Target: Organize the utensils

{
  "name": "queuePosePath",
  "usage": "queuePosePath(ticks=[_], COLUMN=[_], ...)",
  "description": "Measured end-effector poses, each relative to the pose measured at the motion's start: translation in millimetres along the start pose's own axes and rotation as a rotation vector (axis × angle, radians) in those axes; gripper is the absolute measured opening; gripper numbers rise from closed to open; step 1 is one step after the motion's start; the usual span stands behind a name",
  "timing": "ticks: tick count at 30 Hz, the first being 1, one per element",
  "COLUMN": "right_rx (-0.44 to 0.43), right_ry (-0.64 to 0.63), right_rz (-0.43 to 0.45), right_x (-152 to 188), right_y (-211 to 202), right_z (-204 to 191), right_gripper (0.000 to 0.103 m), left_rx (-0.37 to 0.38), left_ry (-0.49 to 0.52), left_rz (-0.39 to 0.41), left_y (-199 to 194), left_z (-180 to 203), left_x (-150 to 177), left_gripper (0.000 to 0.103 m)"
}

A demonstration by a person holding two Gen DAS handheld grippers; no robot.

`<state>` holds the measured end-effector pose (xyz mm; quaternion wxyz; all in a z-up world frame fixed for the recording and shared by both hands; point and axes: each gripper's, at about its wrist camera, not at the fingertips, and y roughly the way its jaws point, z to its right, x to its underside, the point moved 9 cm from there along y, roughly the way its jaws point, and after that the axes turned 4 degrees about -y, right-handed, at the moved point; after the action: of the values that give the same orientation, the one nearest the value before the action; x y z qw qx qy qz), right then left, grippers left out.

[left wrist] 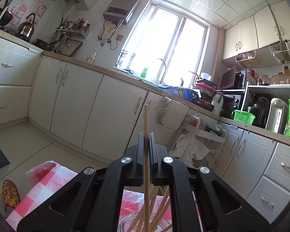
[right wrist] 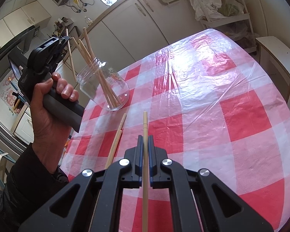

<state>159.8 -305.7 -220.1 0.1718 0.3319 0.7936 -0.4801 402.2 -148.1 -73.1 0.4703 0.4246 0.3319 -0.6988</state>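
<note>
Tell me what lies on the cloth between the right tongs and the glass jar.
In the right wrist view, one loose chopstick lies on the checked tablecloth between the right tongs and the glass jar; otherwise that stretch is bare.

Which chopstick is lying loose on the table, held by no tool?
The pale wooden chopstick lying flat on the red-and-white checked tablecloth, just left of the right tool. The others stand in the clear glass jar or are clamped.

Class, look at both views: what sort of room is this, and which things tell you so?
Most likely a home kitchen: a sink faucet under the window, a kettle on the stove, and a toaster oven on the counter.
</note>
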Motion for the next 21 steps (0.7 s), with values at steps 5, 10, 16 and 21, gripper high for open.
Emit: queuePosePath(ticks=[5, 10, 16, 21], right_rx=[0.0, 0.003, 0.005, 0.002], right_ry=[0.006, 0.003, 0.001, 0.002], right_rz=[0.0, -0.002, -0.007, -0.009], right_x=[-0.3, 0.6, 0.9, 1.3], right_y=[-0.3, -0.3, 0.9, 1.4], right_z=[0.9, 0.3, 1.2, 0.9], right_gripper=[0.006, 0.006, 0.006, 0.006], left_rx=[-0.006, 0.001, 0.0, -0.013], left_ry=[-0.001, -0.035, -0.027, -0.022], left_rz=[-0.008, 0.025, 0.063, 0.056], left_y=[-3.9, -7.0, 2.1, 8.2], left_z=[-2.9, -3.0, 2.3, -0.6], left_x=[5.9, -11.6, -24.6, -15.4], left_gripper=[0.005, 0.005, 0.005, 0.005])
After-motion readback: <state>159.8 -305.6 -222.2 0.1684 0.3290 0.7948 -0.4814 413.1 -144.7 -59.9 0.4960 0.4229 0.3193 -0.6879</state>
